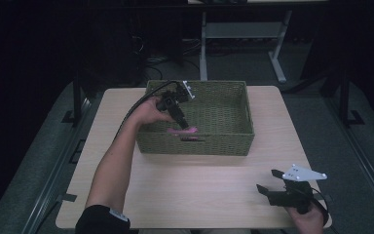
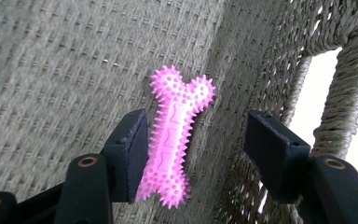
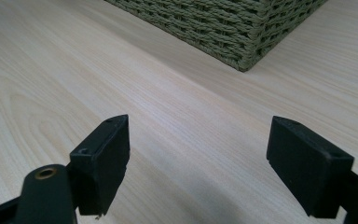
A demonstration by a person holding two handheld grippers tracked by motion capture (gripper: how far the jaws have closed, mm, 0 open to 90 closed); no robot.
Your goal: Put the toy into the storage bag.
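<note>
Pink bone [image 2: 175, 142] (half-hidden) by left tool [image 2: 193, 140]; basket [image 2: 51, 70].

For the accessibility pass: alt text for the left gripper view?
A pink spiky bone-shaped toy lies on the woven basket floor between the left gripper's open black jaws, beside the basket wall with its handle cutout.

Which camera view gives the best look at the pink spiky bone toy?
The left gripper view: the pink bone toy lies close up on the basket floor, between the left gripper's open jaws, spikes clearly visible. The high view shows a small pink patch inside the basket. The right gripper view gives the basket's outer corner.
</note>
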